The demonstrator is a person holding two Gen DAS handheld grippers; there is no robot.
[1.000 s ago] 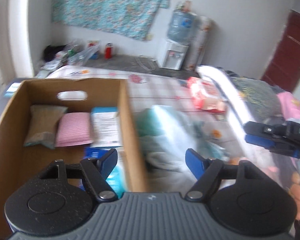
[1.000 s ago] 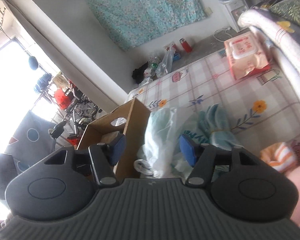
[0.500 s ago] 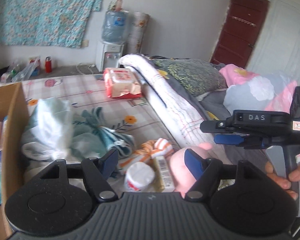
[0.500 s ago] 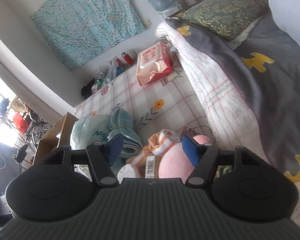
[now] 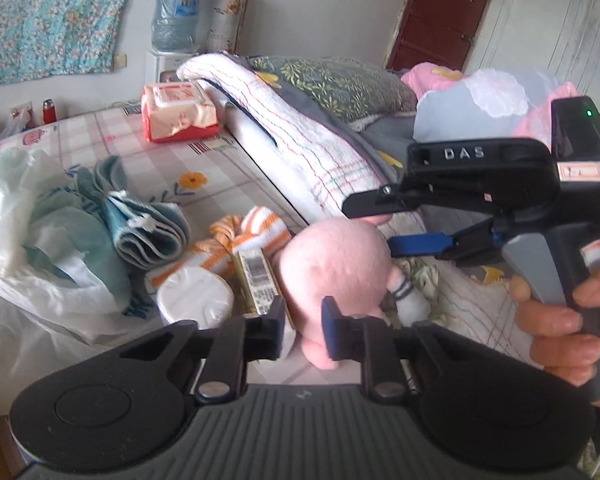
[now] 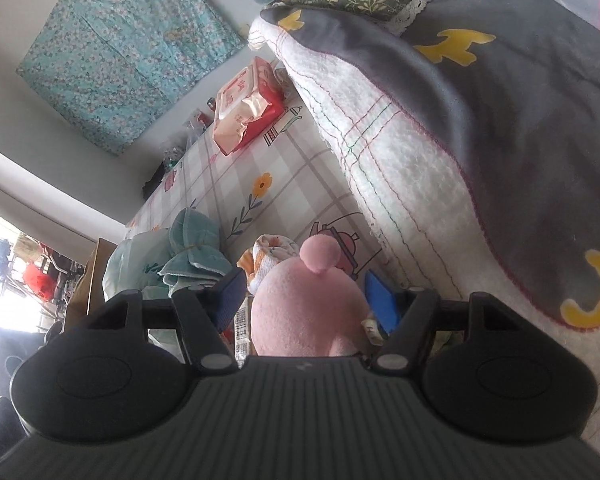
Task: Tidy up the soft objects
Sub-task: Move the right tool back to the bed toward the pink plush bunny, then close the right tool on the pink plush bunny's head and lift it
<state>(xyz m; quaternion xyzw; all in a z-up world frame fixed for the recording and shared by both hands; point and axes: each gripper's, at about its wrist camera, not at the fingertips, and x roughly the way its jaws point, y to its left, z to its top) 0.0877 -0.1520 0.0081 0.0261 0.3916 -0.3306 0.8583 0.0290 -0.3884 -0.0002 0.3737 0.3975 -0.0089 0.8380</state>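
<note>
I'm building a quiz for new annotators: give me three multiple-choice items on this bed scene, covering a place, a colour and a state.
1. Where is the wipes pack?
A. on the checked sheet
B. inside a box
C. on the pillow

2. What colour is the plush toy?
A. green
B. pink
C. black

3. How is the blue towel?
A. spread flat
B. hanging on the wall
C. rolled up

Answers:
1 A: the pack lies on the sheet beside the folded quilt.
2 B: its whole body is pink.
3 C: its layered roll end shows.
</note>
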